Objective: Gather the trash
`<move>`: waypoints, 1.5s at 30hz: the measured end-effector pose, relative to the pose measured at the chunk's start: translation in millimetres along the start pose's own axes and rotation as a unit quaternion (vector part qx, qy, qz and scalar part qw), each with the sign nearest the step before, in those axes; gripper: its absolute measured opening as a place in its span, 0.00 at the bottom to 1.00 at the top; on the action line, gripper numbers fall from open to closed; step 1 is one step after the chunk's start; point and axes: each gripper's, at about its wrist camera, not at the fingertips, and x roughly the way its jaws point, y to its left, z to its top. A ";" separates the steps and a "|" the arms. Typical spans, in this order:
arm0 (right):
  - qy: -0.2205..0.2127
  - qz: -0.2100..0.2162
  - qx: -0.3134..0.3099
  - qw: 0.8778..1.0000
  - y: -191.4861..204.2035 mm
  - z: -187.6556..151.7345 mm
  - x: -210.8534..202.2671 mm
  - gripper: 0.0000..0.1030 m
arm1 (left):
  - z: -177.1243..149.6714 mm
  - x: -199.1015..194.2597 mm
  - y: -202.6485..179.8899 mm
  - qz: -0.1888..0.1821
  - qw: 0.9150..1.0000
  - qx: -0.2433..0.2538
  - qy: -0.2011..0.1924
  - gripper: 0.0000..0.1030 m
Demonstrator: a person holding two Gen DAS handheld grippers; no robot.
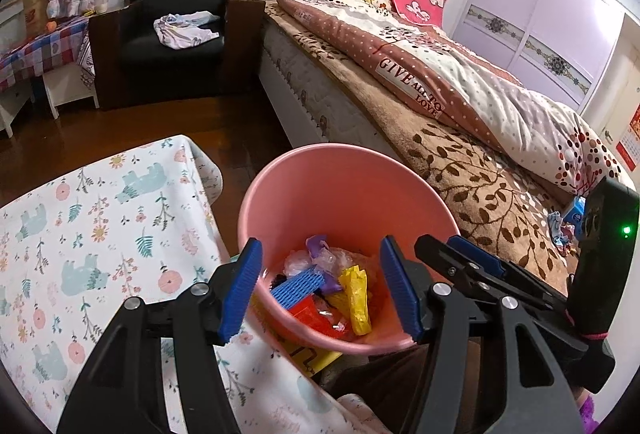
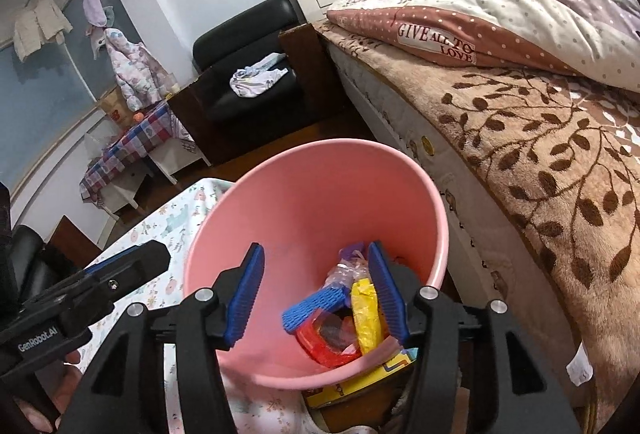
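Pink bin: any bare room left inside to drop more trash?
Pink bin: the far wall and upper half are bare. The bottom is crowded with the yellow wrapper, blue foam net and red packet.

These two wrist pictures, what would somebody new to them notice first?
First the pink bucket at centre, between the floral-clothed table and the bed, holding a yellow wrapper, blue foam netting and a red packet. Next, both open grippers, left gripper and right gripper, poised empty over its mouth.
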 end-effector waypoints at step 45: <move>-0.023 -0.002 -0.123 0.992 112.8 -57.4 -64.6 0.65 | -71.1 -109.3 53.7 0.067 0.994 -0.035 -0.074 0.55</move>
